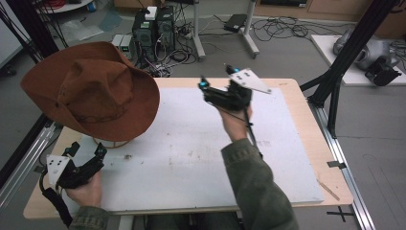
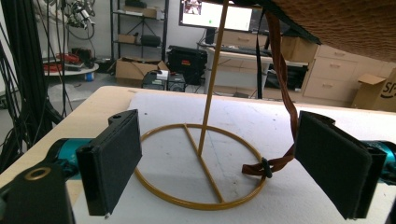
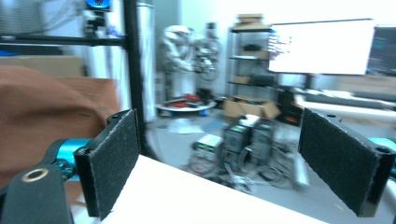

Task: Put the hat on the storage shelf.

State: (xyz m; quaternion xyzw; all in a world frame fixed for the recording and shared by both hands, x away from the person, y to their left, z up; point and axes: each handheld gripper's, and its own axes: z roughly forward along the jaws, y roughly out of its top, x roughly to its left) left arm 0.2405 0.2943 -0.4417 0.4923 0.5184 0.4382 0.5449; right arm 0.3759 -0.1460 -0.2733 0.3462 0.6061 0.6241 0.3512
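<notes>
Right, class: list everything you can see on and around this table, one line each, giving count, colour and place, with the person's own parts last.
Hat: one, brown, perched on the stand at the table's left.
Stand: one, yellow wire, ring base on the white mat under the hat.
Hat strap: one, brown, hanging from the hat to the mat.
Mat: one, white, covering the wooden table.
Computer towers: two, black, floor beyond the table.
Left tool: one, black, open, low near the stand.
Right tool: one, black, open, raised mid-table.
Sleeve: green, person's right arm.
</notes>
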